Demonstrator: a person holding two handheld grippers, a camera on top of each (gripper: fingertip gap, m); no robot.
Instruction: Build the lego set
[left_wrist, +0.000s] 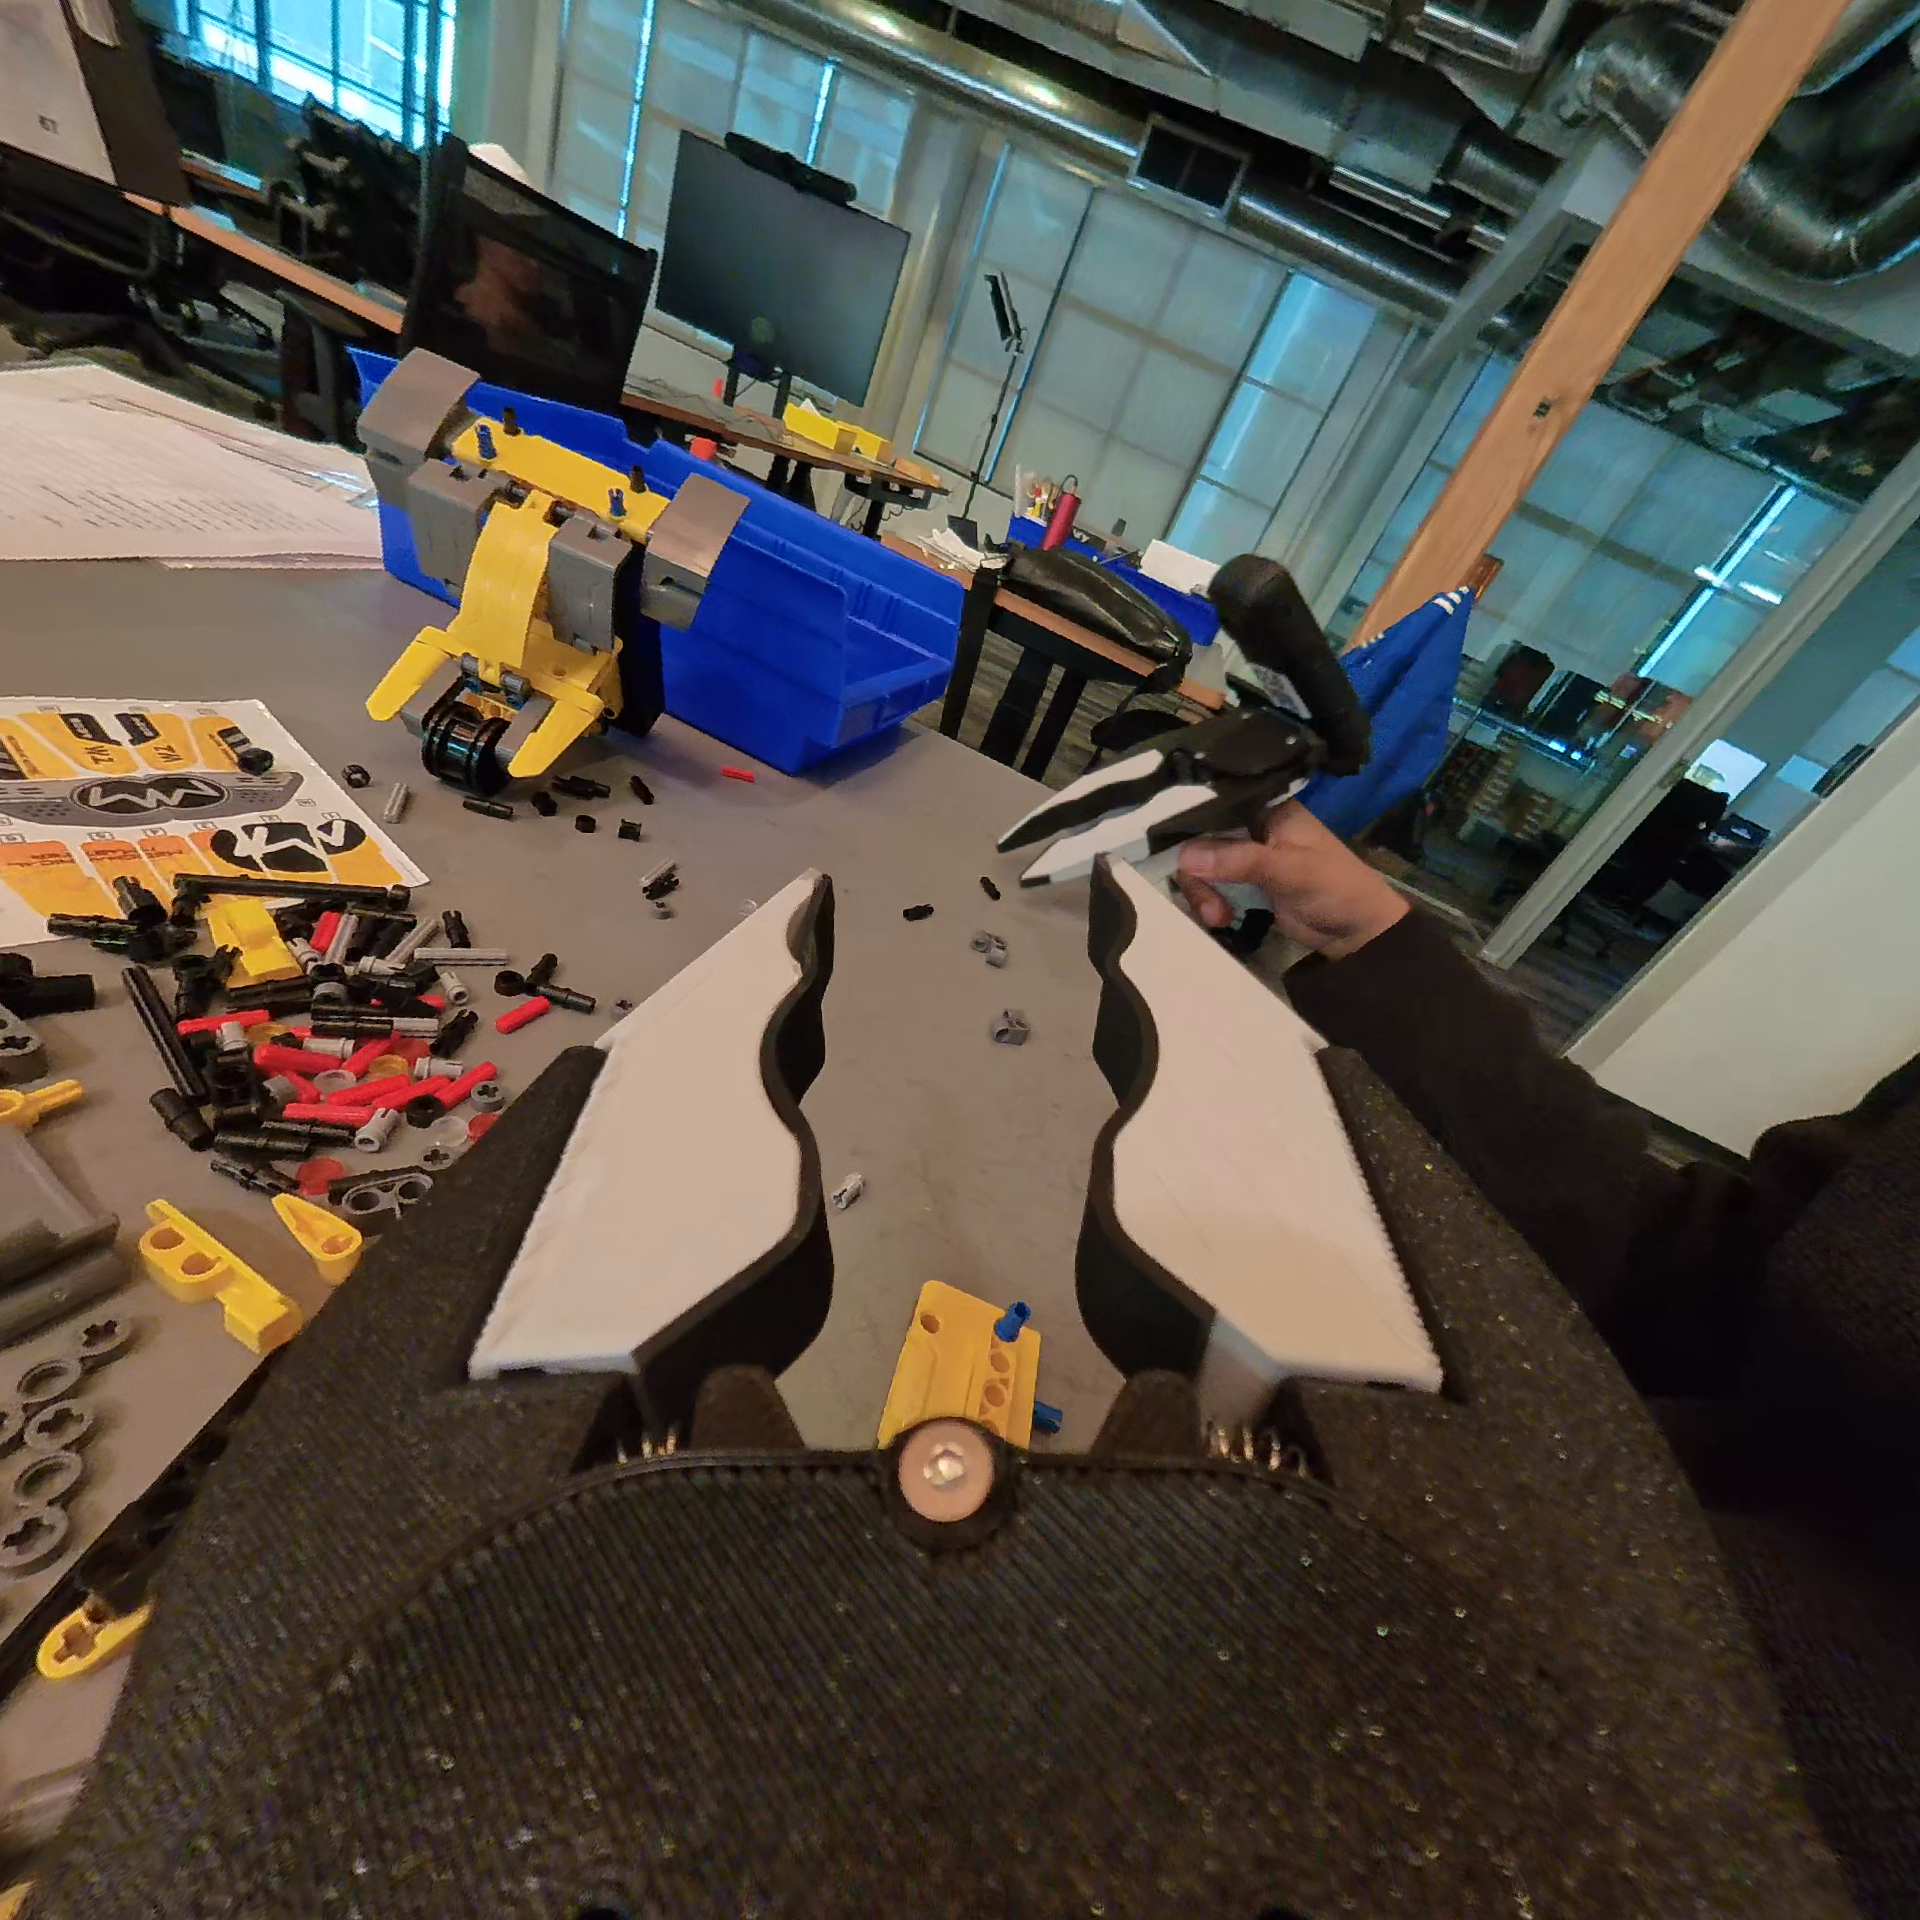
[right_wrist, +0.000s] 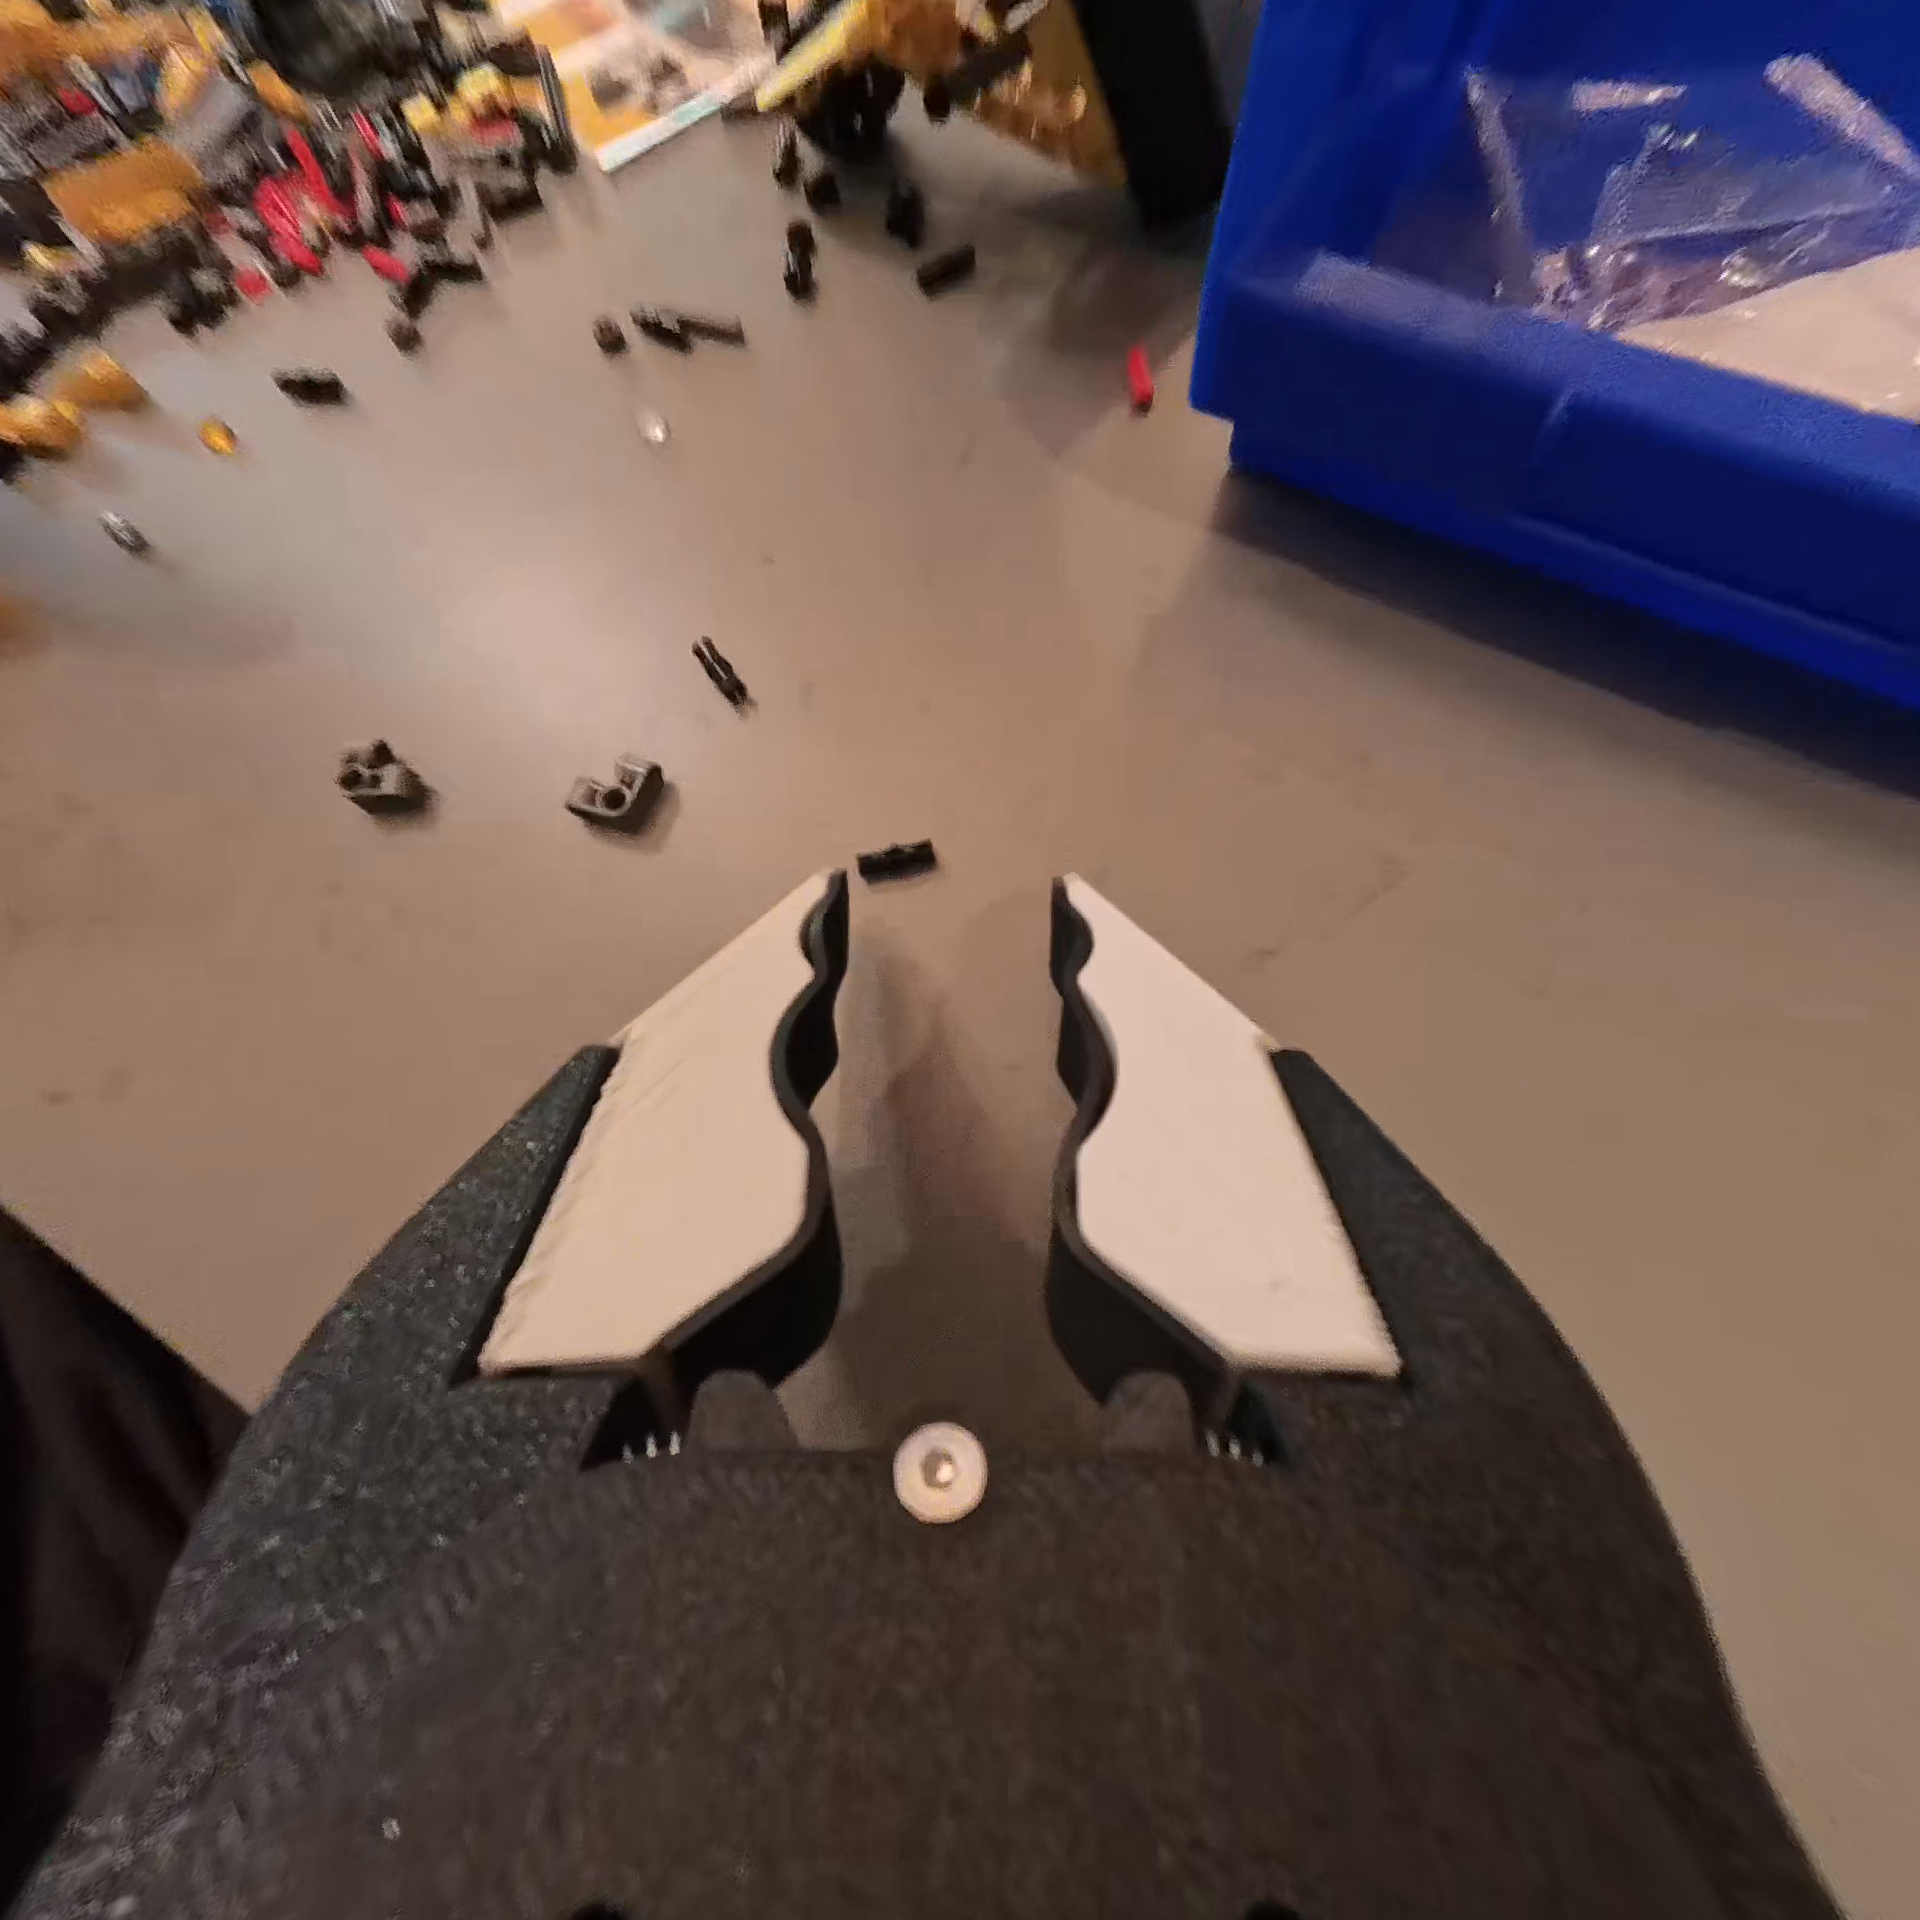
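My left gripper (left_wrist: 961, 878) is open and empty, held above the grey table (left_wrist: 935, 1091). A small yellow lego piece with blue pins (left_wrist: 961, 1361) lies on the table below the base of its fingers. A partly built yellow and grey model (left_wrist: 520, 592) leans against a blue bin (left_wrist: 810, 644). A pile of loose red, black and grey parts (left_wrist: 312, 1029) lies to the left. My right gripper (right_wrist: 951, 881) is open and empty, low over the table. A small black pin (right_wrist: 896, 860) lies just past its left fingertip. The right gripper also shows in the left wrist view (left_wrist: 1018, 864), held by a hand (left_wrist: 1288, 883).
A sticker sheet (left_wrist: 156, 800) and papers (left_wrist: 156, 468) lie at the left. Two grey connectors (right_wrist: 613, 795) and another black pin (right_wrist: 720, 670) lie scattered ahead of the right gripper. A red pin (right_wrist: 1140, 374) lies by the blue bin (right_wrist: 1558, 436). The table edge runs at the right. One gripper's finger ends stand about 30 cm off the other's.
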